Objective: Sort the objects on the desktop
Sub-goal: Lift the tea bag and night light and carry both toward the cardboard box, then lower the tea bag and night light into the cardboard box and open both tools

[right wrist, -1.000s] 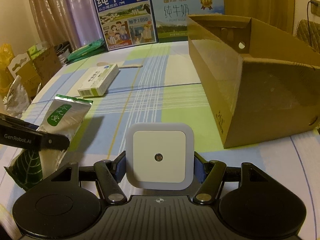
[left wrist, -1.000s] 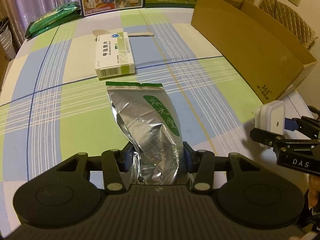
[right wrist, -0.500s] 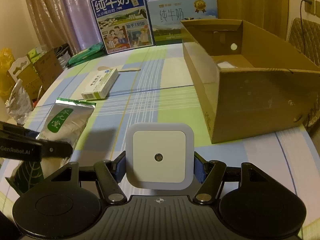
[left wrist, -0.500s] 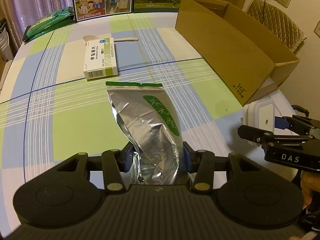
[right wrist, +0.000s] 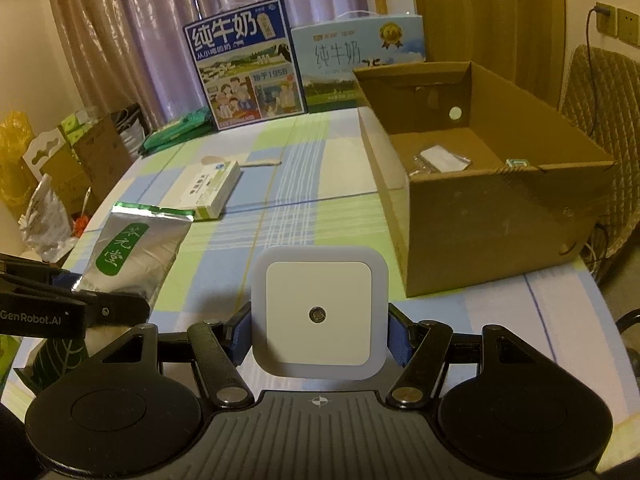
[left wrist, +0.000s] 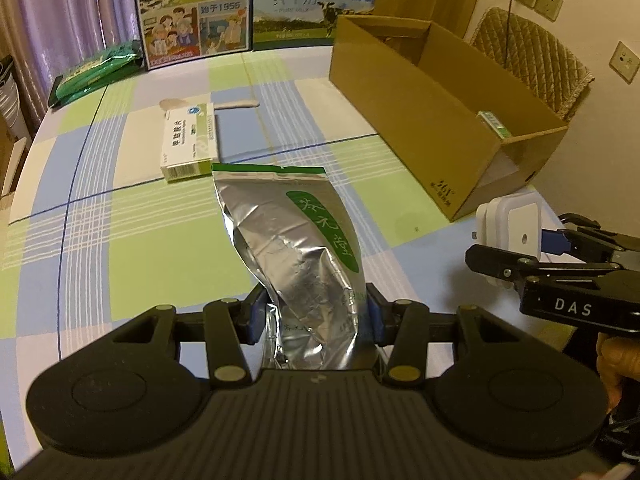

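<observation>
Both grippers are loaded: the left gripper (left wrist: 316, 314) is clamped on a silver foil pouch (left wrist: 296, 248), and the right gripper (right wrist: 319, 330) pinches a white square night light (right wrist: 319, 312).

The pouch juts forward from the left jaws above the checked tablecloth (left wrist: 120, 240), its green-edged top toward a white and green medicine box (left wrist: 190, 142) that lies flat beside a pale wooden spoon (left wrist: 236, 103). The night light is held upright, facing the camera, near the front corner of an open cardboard box (right wrist: 492, 216) on the table's right side, with small items inside it. Two milk cartons (right wrist: 244, 64) stand at the far edge.
</observation>
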Demonstrator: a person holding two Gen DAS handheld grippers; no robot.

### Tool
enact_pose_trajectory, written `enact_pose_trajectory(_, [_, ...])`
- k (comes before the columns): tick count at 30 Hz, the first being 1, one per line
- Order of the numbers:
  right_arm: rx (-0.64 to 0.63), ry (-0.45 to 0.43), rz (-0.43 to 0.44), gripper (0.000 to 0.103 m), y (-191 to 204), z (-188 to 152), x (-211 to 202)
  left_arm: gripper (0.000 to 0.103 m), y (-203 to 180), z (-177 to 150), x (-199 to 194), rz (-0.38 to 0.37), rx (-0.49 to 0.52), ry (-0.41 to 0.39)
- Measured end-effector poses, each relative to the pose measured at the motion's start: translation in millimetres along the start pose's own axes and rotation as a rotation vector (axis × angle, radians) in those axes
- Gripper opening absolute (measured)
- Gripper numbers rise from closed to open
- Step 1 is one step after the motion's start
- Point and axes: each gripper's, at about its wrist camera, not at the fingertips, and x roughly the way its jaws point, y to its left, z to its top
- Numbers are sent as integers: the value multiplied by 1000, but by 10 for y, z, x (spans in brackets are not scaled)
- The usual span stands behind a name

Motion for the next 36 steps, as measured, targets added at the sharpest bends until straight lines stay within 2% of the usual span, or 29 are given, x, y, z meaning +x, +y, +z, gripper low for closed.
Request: enact_pose_trajectory(36, [49,-70,-61,63,-561,198,-458,43,-805,351,13,-89,103,-24])
